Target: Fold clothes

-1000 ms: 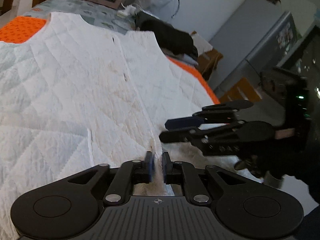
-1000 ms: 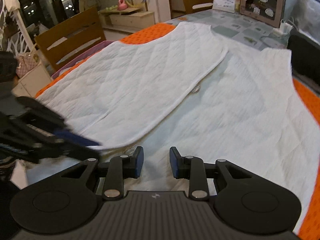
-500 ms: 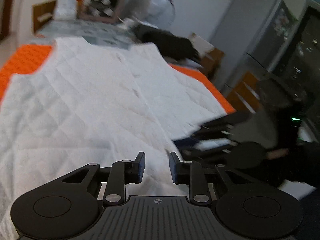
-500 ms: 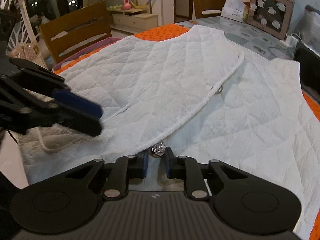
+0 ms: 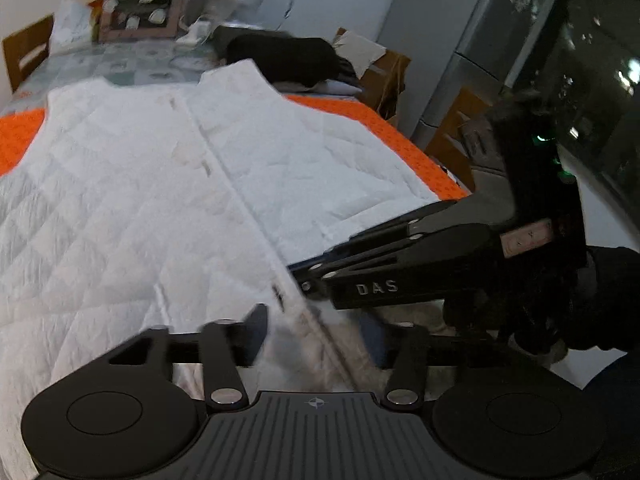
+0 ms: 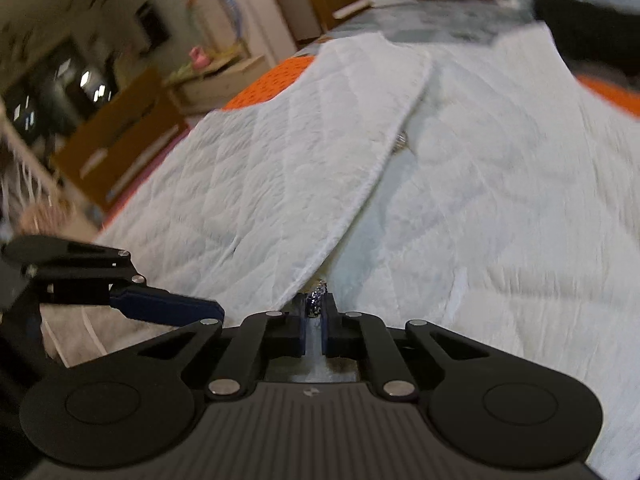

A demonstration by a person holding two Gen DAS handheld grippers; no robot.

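Observation:
A white quilted vest [image 5: 140, 208] lies spread flat on an orange mat [image 5: 20, 140], one front panel [image 6: 260, 184] overlapping the other. My left gripper [image 5: 314, 320] hovers over the lower front hem. Its jaws are opening, and the cloth lies loose between them without being pinched. My right gripper [image 6: 314, 306] is shut on the lower front edge of the vest, right at a shiny button [image 6: 318, 295]. In the left wrist view the right gripper [image 5: 304, 274] reaches in from the right. One blue finger [image 6: 168, 306] of the left gripper shows in the right wrist view.
A black bundle [image 5: 284, 56] and a cardboard box [image 5: 384, 76] sit past the vest's far end, with a framed board [image 5: 140, 0] behind. A wooden chair [image 6: 120, 140] stands beside the table. A gloved hand [image 5: 592, 300] holds the right gripper. A second button [image 6: 401, 142] shows further up.
The left gripper let go of the vest's hem, opened wide and lifted a little. The right gripper came down and closed on the front edge at the button. Both views rolled.

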